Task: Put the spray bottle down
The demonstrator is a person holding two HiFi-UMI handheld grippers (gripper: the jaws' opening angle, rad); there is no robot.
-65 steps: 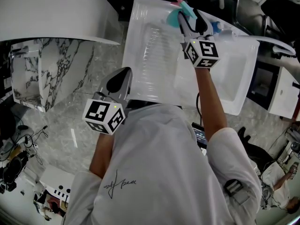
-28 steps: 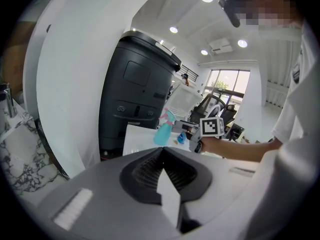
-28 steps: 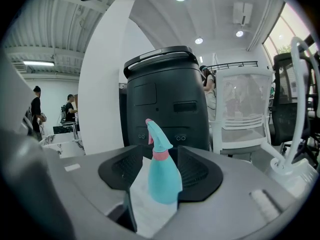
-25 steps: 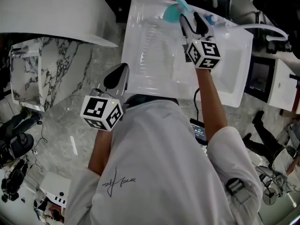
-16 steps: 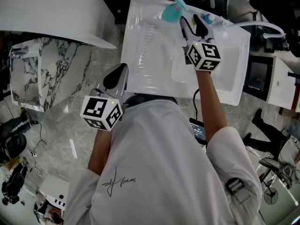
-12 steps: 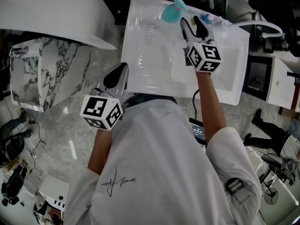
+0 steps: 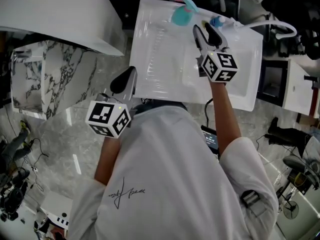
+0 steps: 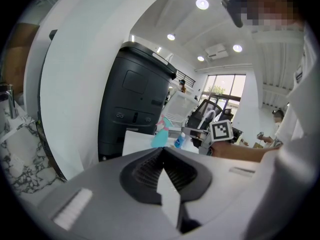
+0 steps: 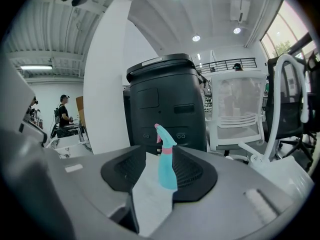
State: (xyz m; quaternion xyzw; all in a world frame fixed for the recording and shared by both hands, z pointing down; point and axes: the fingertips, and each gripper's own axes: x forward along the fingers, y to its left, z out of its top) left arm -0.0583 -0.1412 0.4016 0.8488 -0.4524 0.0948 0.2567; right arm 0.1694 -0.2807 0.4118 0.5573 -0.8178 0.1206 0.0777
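No legible text, shirt scrawl (image 7: 127, 196) (unreadable)

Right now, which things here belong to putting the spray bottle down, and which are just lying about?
Job: teal plastic spray bottle with pink trigger, standing upright on the white surface; right gripper, jaws apart, just closing slightly, nothing between them.
Lying about: small blue bottle; black bin; white mesh office chair.

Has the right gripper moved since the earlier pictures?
Yes. The right gripper has drawn back from the spray bottle, which stands on the white table, toward the person. Its jaws have just been closing slightly, gripping nothing.
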